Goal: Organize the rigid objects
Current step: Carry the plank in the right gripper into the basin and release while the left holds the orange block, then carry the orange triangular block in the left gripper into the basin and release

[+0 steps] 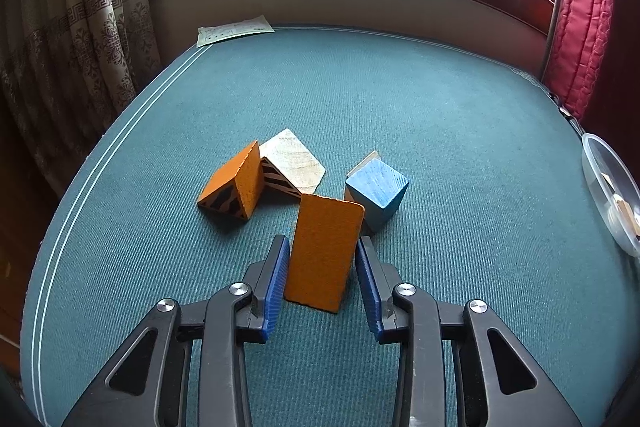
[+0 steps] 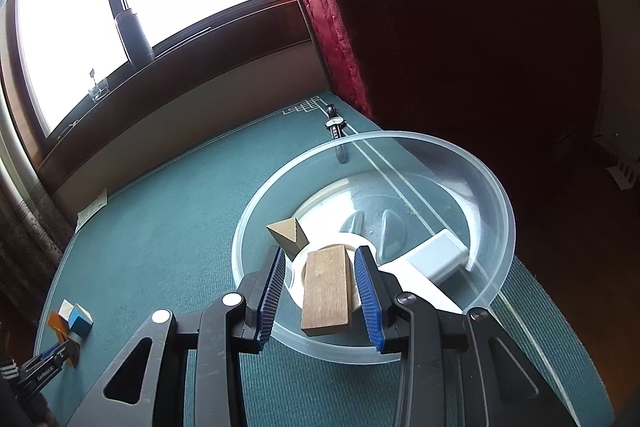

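Observation:
In the left wrist view my left gripper [image 1: 322,247] is open, its blue pads on either side of an orange block [image 1: 324,251] that stands on the green table; small gaps show at both sides. Behind it are a blue cube [image 1: 378,189], an orange tiger-striped wedge [image 1: 234,185] and a pale wooden wedge [image 1: 294,163]. In the right wrist view my right gripper [image 2: 320,259] is open above a clear plastic bowl [image 2: 496,211]. A plain wooden block [image 2: 326,291] lies between its pads, apart from them, leaning on the bowl's near rim. A wooden triangle [image 2: 290,233] and a white rectangular piece [image 2: 438,257] lie in the bowl.
A paper sheet [image 1: 234,29] lies at the table's far left corner. A wristwatch [image 2: 334,123] lies beyond the bowl. A red curtain [image 1: 580,15] hangs at the right, a patterned curtain [image 1: 80,39] at the left. The bowl's rim [image 1: 604,183] shows at the right edge.

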